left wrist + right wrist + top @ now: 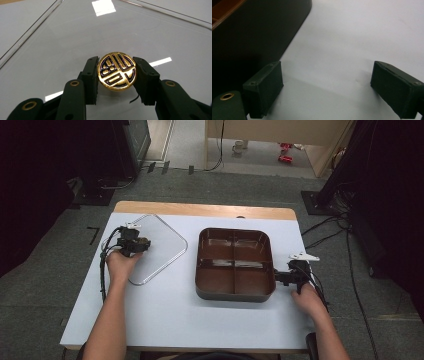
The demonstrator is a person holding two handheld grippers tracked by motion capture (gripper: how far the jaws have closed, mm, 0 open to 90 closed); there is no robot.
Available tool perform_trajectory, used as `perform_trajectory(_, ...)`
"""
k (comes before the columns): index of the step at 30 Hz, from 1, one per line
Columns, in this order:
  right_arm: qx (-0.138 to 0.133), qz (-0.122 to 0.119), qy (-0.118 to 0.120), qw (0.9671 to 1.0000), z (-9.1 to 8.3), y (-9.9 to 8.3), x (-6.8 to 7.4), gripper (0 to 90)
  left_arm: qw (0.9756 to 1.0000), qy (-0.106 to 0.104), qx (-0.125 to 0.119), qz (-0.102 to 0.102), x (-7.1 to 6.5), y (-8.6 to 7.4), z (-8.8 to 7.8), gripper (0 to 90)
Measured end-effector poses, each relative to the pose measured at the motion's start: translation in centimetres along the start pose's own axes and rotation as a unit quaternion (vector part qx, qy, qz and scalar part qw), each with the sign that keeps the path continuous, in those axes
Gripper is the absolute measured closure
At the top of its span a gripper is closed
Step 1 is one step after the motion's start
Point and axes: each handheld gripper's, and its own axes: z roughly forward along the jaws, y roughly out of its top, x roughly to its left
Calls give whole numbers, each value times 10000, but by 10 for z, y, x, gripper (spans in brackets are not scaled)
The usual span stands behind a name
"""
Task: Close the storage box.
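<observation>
The left forearm comes up from the table's point(165, 320) near edge and leans slightly right toward the left hand point(121, 264), which holds the left gripper point(145, 244) pointing right, over the clear lid point(165, 251). The right forearm rises from the near right corner and leans left; the right hand point(306, 297) sits just off the box's near right corner.

In the left gripper view, the left gripper point(116, 75) is clamped on the lid's gold knob point(116, 70), one jaw pressed to each side of the round disc. The disc's patterned face tilts up toward the camera. The lid point(150, 32) lies flat on the white table, its rounded-square outline set cornerwise to the table edges, one corner pointing toward the box. It has no clear long axis.

The right gripper point(281, 276) points left, its tip at the right wall of the brown box point(235, 292). In the right gripper view, its jaws point(325, 87) stand wide apart with bare table point(352, 37) between them, gripping nothing; the dark box wall point(257, 32) lies just beside the left jaw.

The box sits right of centre, square to the table, with four empty compartments. It is near the lid but apart from it.

Beyond the table lie grey floor point(240, 187) and cables.
</observation>
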Motion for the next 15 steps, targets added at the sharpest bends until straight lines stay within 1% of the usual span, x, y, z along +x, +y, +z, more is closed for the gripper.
perform_trajectory(7, 1, 2, 0, 10000, 0, 0, 0, 103, 9999, -132, 21, 44, 3, 1, -1, 593)
perform_trajectory(10, -1, -1, 0, 10000, 0, 0, 0, 103, 9997, -178, 94, 138, 4, 2, -4, 593)
perform_trajectory(13, -1, 1, 0, 10000, 0, 0, 0, 103, 9995, -226, 85, 182, 4, 3, -8, 594)
perform_trajectory(15, -1, -2, 0, 10000, 0, 0, 0, 103, 9994, -288, 36, 206, 4, 5, -12, 594)
